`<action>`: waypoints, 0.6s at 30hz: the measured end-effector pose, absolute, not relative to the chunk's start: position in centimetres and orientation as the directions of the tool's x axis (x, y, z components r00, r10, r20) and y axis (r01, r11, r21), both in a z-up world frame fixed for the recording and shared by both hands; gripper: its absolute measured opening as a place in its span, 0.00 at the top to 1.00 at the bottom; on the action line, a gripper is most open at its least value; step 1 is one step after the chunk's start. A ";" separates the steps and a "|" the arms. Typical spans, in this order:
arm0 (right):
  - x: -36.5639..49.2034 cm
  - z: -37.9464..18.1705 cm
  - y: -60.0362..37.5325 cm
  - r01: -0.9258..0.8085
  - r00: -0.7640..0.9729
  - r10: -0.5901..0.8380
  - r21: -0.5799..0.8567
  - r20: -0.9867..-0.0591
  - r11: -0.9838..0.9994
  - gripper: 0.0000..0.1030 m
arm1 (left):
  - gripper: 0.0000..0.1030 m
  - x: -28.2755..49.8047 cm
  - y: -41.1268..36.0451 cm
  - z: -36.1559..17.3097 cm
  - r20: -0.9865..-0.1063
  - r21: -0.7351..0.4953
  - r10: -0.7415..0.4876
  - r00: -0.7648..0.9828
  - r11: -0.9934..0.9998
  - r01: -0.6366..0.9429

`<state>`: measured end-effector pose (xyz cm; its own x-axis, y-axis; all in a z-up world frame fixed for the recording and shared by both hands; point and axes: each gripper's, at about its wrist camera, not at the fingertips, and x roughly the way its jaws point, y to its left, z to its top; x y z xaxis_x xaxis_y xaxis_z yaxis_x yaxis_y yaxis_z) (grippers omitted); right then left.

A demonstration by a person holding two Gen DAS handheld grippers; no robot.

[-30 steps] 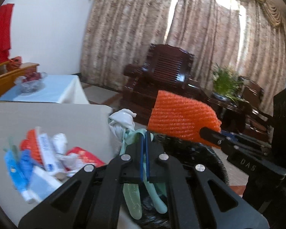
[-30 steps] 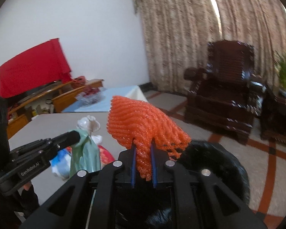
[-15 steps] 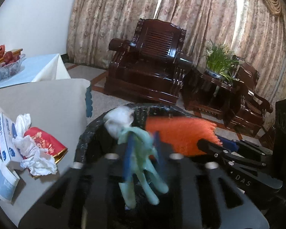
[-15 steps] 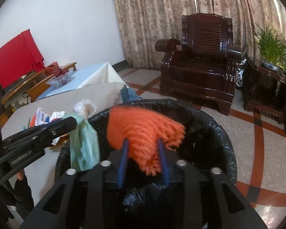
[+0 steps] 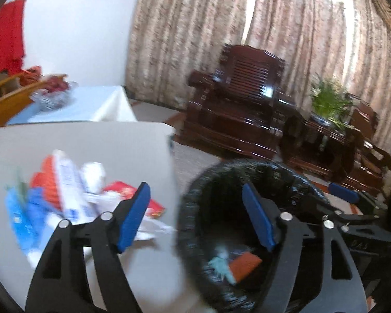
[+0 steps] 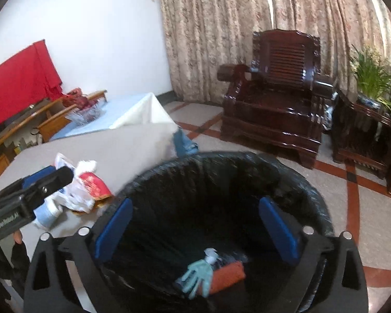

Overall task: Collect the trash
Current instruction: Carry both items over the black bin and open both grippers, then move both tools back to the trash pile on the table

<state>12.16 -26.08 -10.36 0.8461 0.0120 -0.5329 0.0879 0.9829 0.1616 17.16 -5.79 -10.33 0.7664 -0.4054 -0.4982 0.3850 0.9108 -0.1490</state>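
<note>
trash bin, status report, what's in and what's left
Both hand-held grippers, left and right, jaws just opened, nothing between them. Green glove and orange net lie in the bin. Wrappers left on the table. Nothing in the way.

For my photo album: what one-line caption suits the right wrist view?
Open right gripper above the black-lined bin, green glove and orange net lying inside.

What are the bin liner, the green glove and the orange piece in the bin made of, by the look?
Bin liner: thin black plastic film, glossy; it wrinkles and catches highlights at the rim. Green glove: probably thin rubber or latex, matte pale green, lying limp with splayed fingers. Orange piece: likely foam netting, matte; its texture is too small to confirm here.
</note>
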 end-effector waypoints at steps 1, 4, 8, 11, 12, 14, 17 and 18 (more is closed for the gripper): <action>12.5 -9.9 -25.1 0.068 0.854 0.031 0.171 -0.519 0.983 0.06 | 0.26 17.0 -5.0 -10.0 -0.493 -0.138 -0.385 0.780 0.920 0.367; 13.2 -9.2 -22.6 0.011 0.865 0.086 0.189 -0.494 0.982 0.06 | 0.24 16.3 -1.7 -9.3 -0.477 -0.097 -0.305 0.824 0.951 0.295; 14.5 -8.6 -18.2 -0.088 0.874 0.158 0.169 -0.460 0.982 0.06 | 0.23 15.5 2.3 -8.8 -0.464 -0.036 -0.189 0.866 0.980 0.195; 15.3 -8.9 -15.6 -0.136 0.873 0.193 0.157 -0.448 0.978 0.06 | 0.23 15.5 5.2 -8.7 -0.463 -0.007 -0.117 0.878 0.992 0.129; 15.7 -9.1 -14.8 -0.151 0.868 0.208 0.159 -0.450 0.976 0.06 | 0.23 15.6 6.2 -8.7 -0.464 0.000 -0.093 0.881 0.994 0.105; 16.1 -9.8 -13.4 -0.174 0.862 0.228 0.159 -0.453 0.972 0.06 | 0.23 15.6 7.7 -8.9 -0.464 0.007 -0.061 0.884 0.997 0.072; 16.9 -10.7 -11.6 -0.200 0.853 0.239 0.133 -0.463 0.971 0.07 | 0.23 16.1 9.7 -9.4 -0.474 0.004 -0.018 0.880 1.000 0.023; 17.1 -11.2 -11.0 -0.206 0.850 0.238 0.120 -0.471 0.971 0.07 | 0.24 16.2 10.0 -9.7 -0.477 0.003 -0.010 0.879 1.000 0.012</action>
<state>17.10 -10.97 -11.17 0.8496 0.2383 -0.4705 -0.2059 0.9712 0.1200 16.18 10.03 -9.67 0.8791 -0.0095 -0.4765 0.0124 0.9999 0.0029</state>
